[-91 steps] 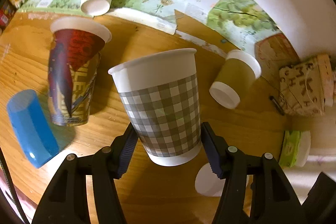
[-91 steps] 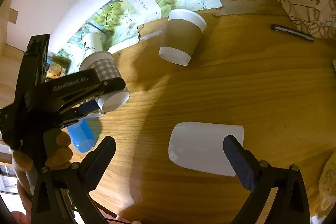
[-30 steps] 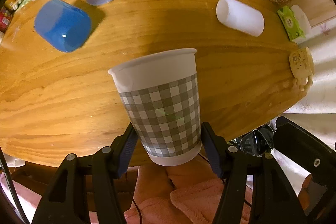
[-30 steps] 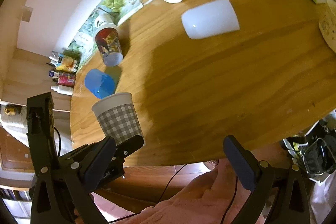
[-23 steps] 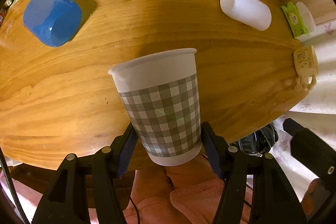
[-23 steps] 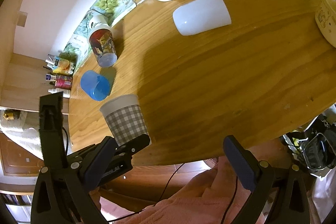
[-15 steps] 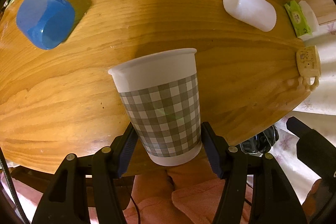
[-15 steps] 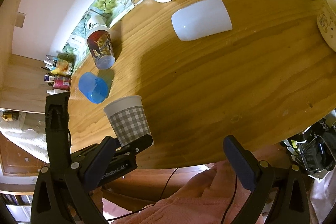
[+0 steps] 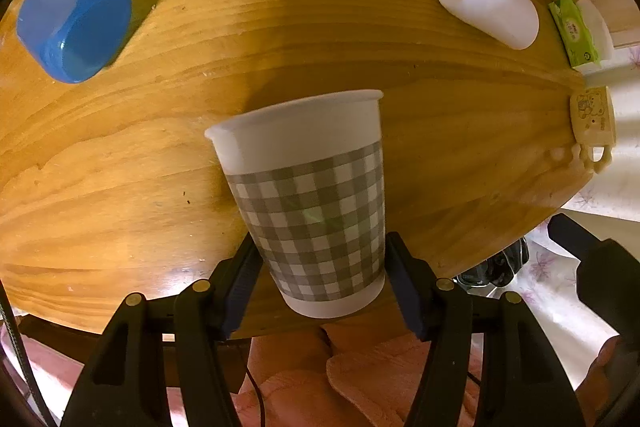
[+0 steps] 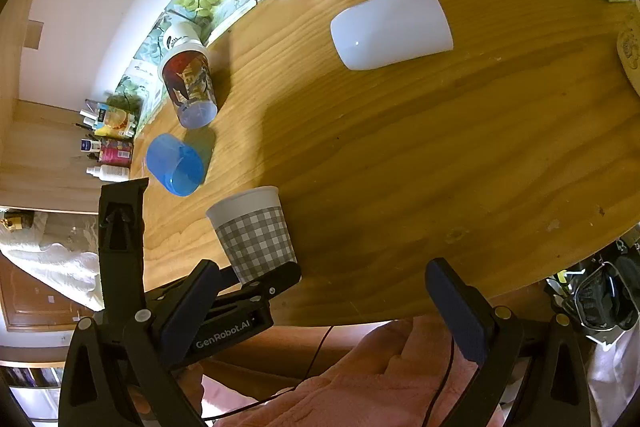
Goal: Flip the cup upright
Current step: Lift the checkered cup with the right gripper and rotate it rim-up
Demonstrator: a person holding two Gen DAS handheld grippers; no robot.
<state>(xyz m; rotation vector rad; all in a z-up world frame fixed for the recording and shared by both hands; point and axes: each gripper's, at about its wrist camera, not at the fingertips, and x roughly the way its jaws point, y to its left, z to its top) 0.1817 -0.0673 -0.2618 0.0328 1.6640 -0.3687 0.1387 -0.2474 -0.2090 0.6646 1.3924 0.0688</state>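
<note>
Since three seconds ago the checked cup [image 9: 312,199] has been carried from the far side of the tabletop [image 9: 360,39], among the other cups, to its near edge, and over the last second it has been lowered a little further. It is pinched low on its wall between the pads of the left claw [image 9: 320,281], rim pointing away from the claw and base toward it. With the claw aimed steeply downward, the long axis of the cup appears to run mouth-down toward the wood, so it is judged not yet upright; a turn of the wrist is what the coming move depends on. Whether the rim touches the wood cannot be told. The right claw [image 10: 324,311] is held spread and empty over the near edge, to the right of the cup. A white cup [image 10: 392,27] lies on its side at the far right, well apart from both claws
</note>
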